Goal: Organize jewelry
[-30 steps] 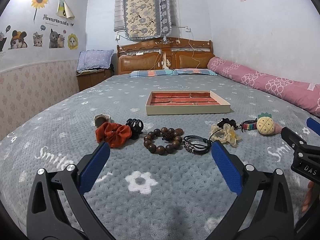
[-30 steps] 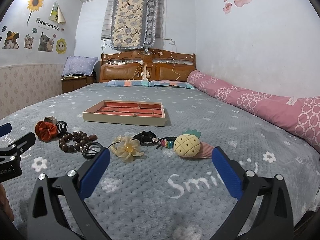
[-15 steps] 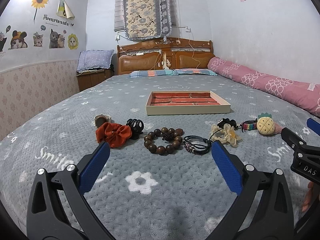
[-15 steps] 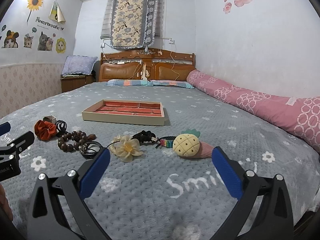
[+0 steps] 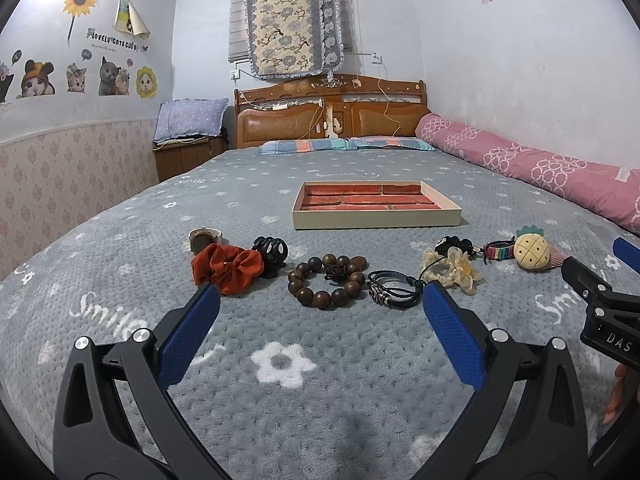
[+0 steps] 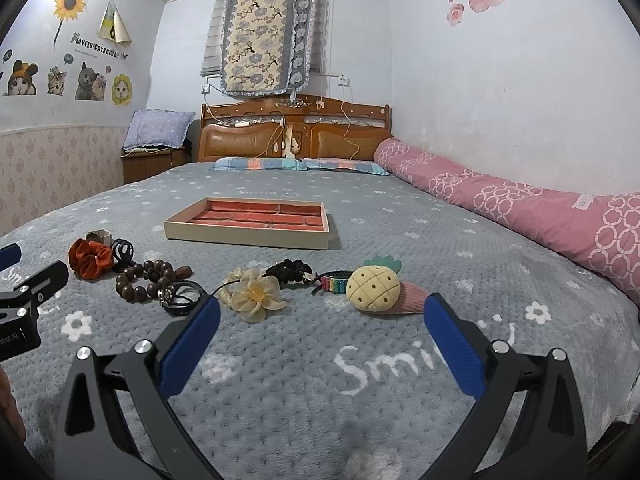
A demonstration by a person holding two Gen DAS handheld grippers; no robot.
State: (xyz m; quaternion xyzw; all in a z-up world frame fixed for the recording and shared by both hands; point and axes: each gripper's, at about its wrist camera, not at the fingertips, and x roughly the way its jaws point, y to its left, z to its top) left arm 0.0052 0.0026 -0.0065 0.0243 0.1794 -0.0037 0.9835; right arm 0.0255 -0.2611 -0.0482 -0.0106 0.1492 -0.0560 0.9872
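I am holding both left tongs (image 5: 320,316) and right tongs (image 6: 322,318) spread and empty; next, pinching the bead bracelet (image 5: 327,280) for the tray (image 5: 376,216).

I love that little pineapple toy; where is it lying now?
The plush pineapple lies on the grey bedspread, far right of the row in both views, beside the rainbow band.

Grey fleece bedspread (image 5: 320,400), nubbly and matt; the shallow cream cardboard tray (image 5: 376,218) is lined in a red matt material (velvet-like, hard to confirm). Dark round wooden bead bracelet (image 5: 326,280) polished to a low gloss, rust-orange cloth scrunchie (image 5: 226,266) soft and crumpled, black claw clip (image 5: 271,252) shiny plastic. Yellow pineapple plush (image 6: 373,289) stitched and fuzzy; cream fabric flower tie (image 6: 254,294) slightly sheer.
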